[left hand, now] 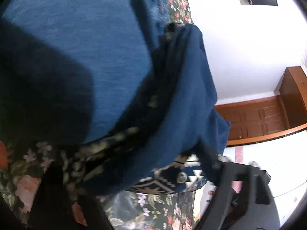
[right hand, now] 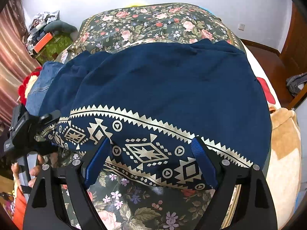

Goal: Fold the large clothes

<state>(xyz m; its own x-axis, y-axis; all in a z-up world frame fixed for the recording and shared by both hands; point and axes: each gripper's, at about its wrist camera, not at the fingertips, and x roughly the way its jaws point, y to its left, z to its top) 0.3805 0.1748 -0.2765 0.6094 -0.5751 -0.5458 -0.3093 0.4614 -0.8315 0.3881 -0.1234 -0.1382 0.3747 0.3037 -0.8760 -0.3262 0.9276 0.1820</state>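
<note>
A large navy garment (right hand: 163, 88) with a cream geometric border (right hand: 145, 153) lies spread on a floral bedspread (right hand: 149, 23). My right gripper (right hand: 151, 159) is open, its blue-padded fingers (right hand: 97, 157) straddling the printed border near the front hem. My left gripper (right hand: 41, 122) shows at the garment's left end in the right wrist view, pressed into the fabric. In the left wrist view blue cloth (left hand: 172, 105) fills the frame and hides the fingertips; the right gripper's black frame (left hand: 239, 191) shows at the lower right.
A blue denim piece (right hand: 41, 82) and a red item (right hand: 28, 76) lie at the bed's left edge. A cluttered green side table (right hand: 48, 44) stands at the left, a beige plush blanket (right hand: 284, 143) at the right, and wooden cabinets (left hand: 259, 118) by the wall.
</note>
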